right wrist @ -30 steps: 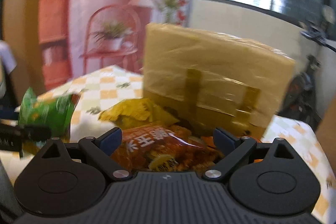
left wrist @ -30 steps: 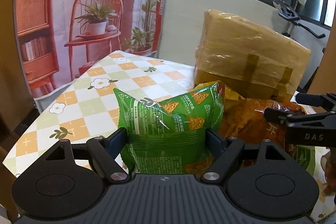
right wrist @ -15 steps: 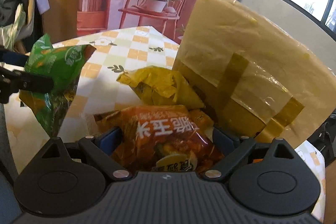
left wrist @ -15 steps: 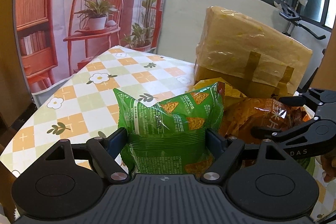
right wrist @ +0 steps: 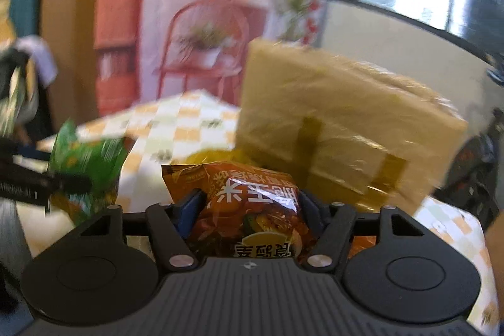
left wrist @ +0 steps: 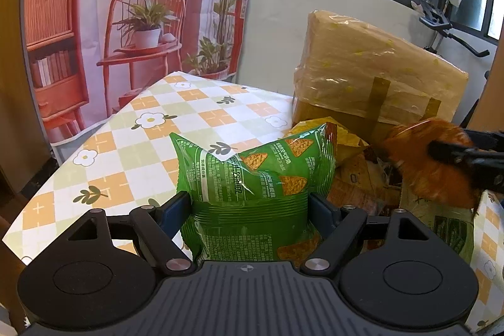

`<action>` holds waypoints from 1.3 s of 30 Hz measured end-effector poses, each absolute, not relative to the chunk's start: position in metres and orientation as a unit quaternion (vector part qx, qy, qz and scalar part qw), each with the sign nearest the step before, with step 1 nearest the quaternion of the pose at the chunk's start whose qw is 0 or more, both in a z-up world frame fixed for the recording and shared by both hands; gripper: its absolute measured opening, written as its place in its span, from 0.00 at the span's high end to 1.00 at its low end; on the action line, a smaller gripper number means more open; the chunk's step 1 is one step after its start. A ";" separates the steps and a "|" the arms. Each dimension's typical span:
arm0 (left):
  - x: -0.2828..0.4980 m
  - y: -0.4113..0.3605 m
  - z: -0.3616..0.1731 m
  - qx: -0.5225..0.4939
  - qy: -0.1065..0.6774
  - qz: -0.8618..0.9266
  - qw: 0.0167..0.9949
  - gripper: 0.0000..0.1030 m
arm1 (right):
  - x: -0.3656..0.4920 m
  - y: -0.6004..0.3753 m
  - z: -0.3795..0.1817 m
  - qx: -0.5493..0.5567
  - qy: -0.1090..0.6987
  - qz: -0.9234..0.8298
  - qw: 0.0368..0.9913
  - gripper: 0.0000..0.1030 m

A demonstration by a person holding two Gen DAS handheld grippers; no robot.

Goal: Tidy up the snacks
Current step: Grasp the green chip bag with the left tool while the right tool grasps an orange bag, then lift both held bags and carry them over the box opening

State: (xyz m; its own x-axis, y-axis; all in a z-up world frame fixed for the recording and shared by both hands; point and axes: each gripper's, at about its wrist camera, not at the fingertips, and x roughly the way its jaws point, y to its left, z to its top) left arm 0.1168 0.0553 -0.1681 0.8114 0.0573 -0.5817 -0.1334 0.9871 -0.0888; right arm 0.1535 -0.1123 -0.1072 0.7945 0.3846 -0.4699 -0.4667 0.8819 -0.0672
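While both tongs are loaded, the left gripper (left wrist: 250,203) pinches a green crinkled plastic bag of corn chips (left wrist: 252,178) between its blue pads, the bag standing upright above the checked floral tablecloth (left wrist: 151,140). Right gripper (right wrist: 249,207) clamps an orange foil snack bag with white lettering (right wrist: 252,210). Beyond both tongs stands a tan cardboard box wrapped in clear film (left wrist: 378,74); just ahead of the right gripper, below its bag, lies a yellow packet (right wrist: 214,156).
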 end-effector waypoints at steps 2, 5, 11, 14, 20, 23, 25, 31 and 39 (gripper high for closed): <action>0.117 0.055 -0.166 -0.060 0.301 0.050 0.950 0.20 | 0.145 -0.126 -0.108 -0.045 0.220 0.203 0.953 0.35; 0.116 0.056 -0.159 -0.060 0.294 0.050 0.953 0.20 | 0.135 -0.147 -0.109 0.011 0.211 0.168 0.963 0.35; 0.114 0.060 -0.140 -0.061 0.270 0.046 0.960 0.20 | 0.110 -0.172 -0.093 0.023 0.165 0.148 0.975 0.35; 0.116 0.059 -0.132 -0.058 0.266 0.047 0.961 0.20 | 0.104 -0.182 -0.084 0.036 0.142 0.145 0.979 0.35; 0.122 0.051 -0.108 -0.033 0.244 0.047 0.968 0.20 | 0.101 -0.195 -0.079 0.064 0.126 0.147 0.979 0.35; 0.123 0.047 -0.094 -0.027 0.228 0.044 0.972 0.20 | 0.100 -0.204 -0.074 0.077 0.119 0.144 0.979 0.35; 0.127 0.045 -0.086 -0.023 0.219 0.041 0.975 0.20 | 0.099 -0.210 -0.070 0.087 0.113 0.145 0.979 0.35; 0.141 0.034 -0.072 -0.008 0.197 0.032 0.980 0.20 | 0.103 -0.216 -0.057 0.088 0.092 0.144 0.981 0.35; 0.160 0.026 -0.065 -0.010 0.188 0.011 0.982 0.20 | 0.112 -0.219 -0.048 0.091 0.072 0.142 0.983 0.35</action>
State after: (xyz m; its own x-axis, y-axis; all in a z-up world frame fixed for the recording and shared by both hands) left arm 0.1596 0.0257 -0.0653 0.9290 0.0184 -0.3696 -0.0259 0.9995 -0.0155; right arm 0.1121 -0.2194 -0.0476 0.9491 0.2932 -0.1148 -0.2670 0.9427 0.2002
